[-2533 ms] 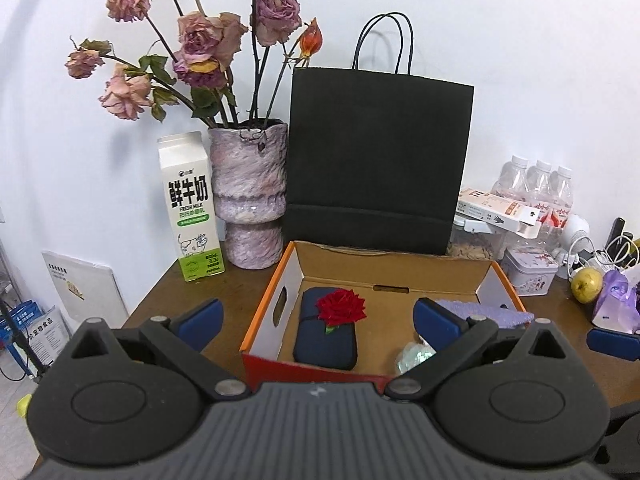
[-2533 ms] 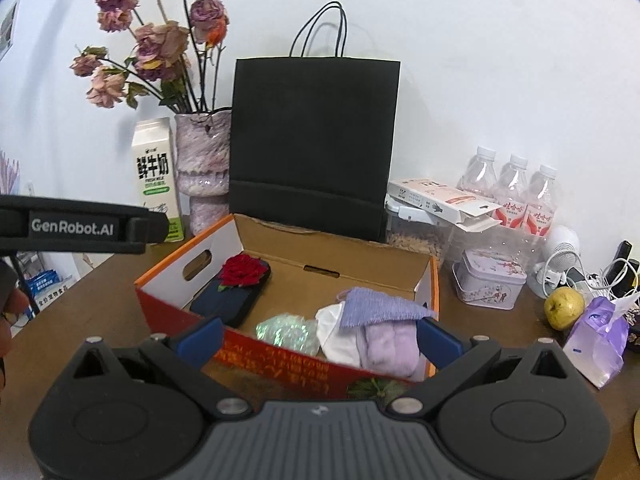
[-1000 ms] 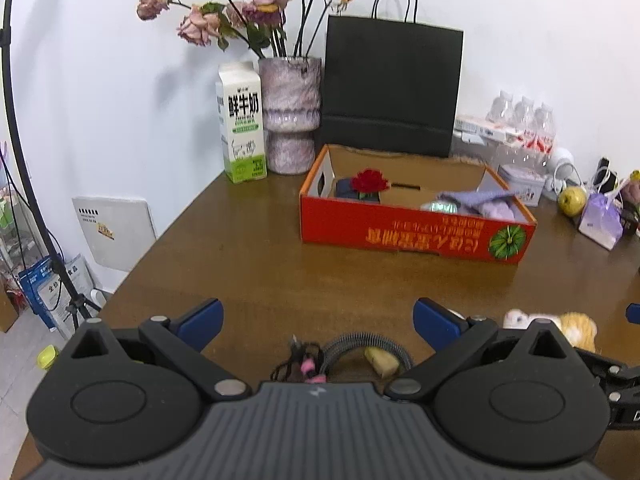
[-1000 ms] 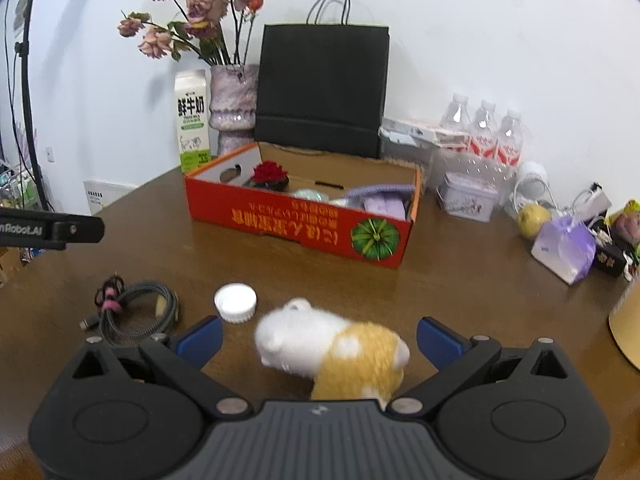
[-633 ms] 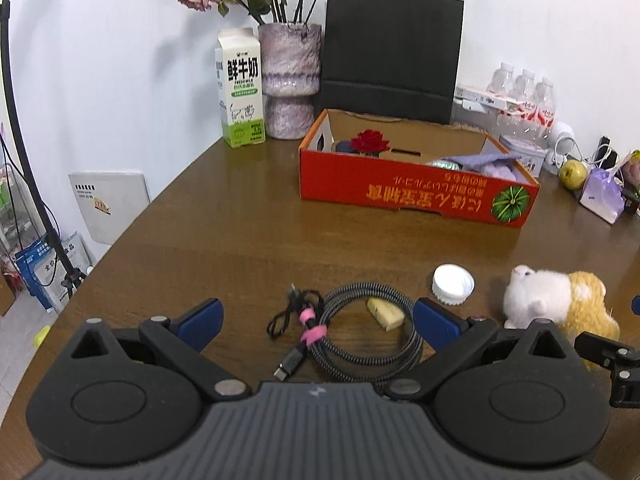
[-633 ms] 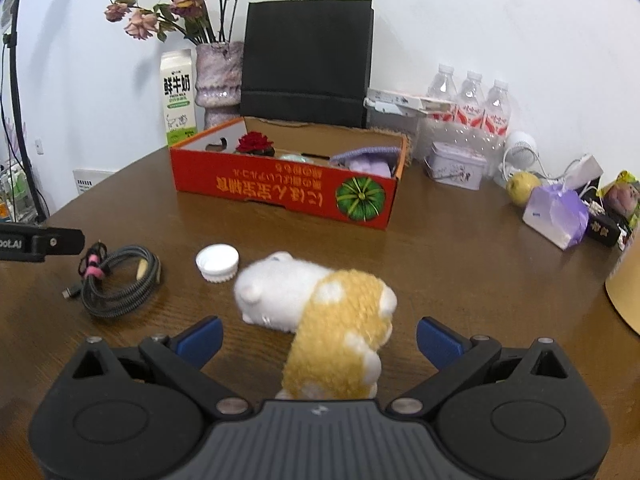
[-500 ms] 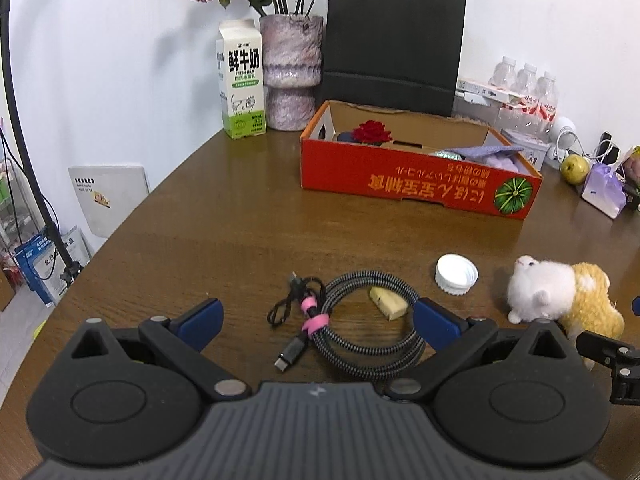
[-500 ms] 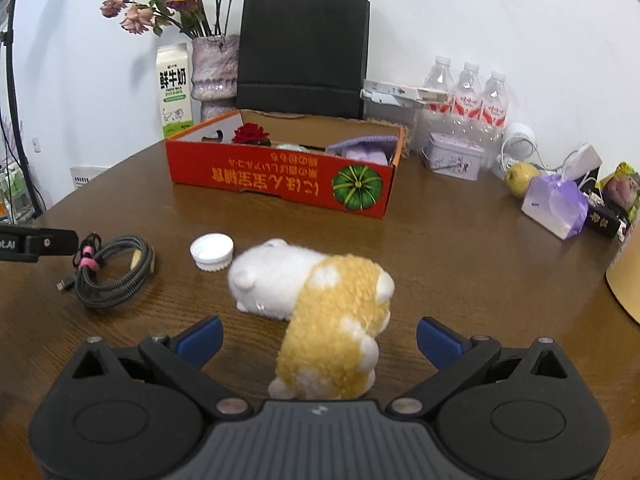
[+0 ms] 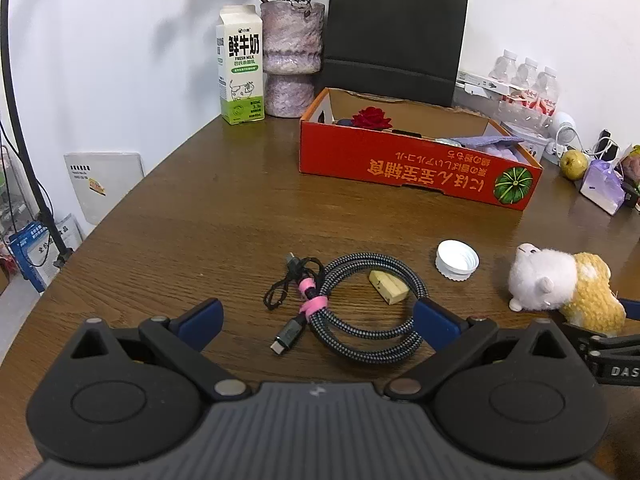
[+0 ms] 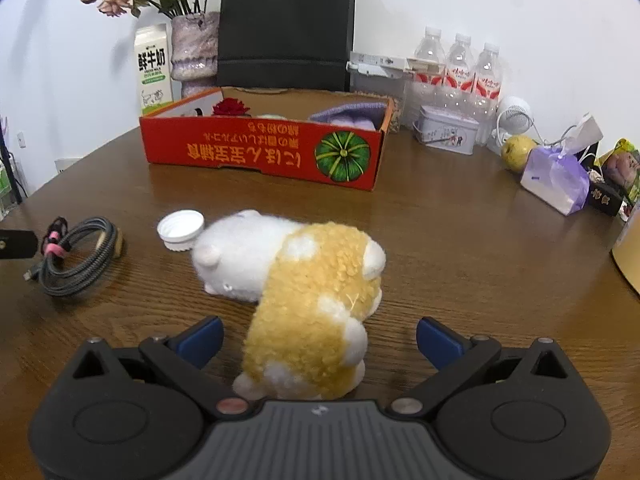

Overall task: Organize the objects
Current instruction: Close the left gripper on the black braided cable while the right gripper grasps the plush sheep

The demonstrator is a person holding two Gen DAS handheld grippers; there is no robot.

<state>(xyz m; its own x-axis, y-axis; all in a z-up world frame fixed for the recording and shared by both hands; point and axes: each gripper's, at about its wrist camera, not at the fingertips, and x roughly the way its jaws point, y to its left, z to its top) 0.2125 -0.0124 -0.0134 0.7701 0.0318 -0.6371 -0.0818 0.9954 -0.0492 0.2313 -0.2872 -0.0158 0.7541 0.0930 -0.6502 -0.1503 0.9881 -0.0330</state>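
A shallow red cardboard box with a green pumpkin printed on its front stands on the round brown wooden table. Inside it, at the left end, a red fabric rose lies on a dark blue pouch; at the right end sit folded lilac cloths, with a pale crinkled item between them that is too hidden to identify.

In front of the box lie a coiled grey braided cable bound with pink ties, a small tan block inside the coil, and a white plastic screw cap resting open side up.

The left gripper hangs spread wide over the cable, holding nothing. The right gripper is also spread wide, its blue pads either side of a white and yellow plush hamster lying on the table, not touching it.
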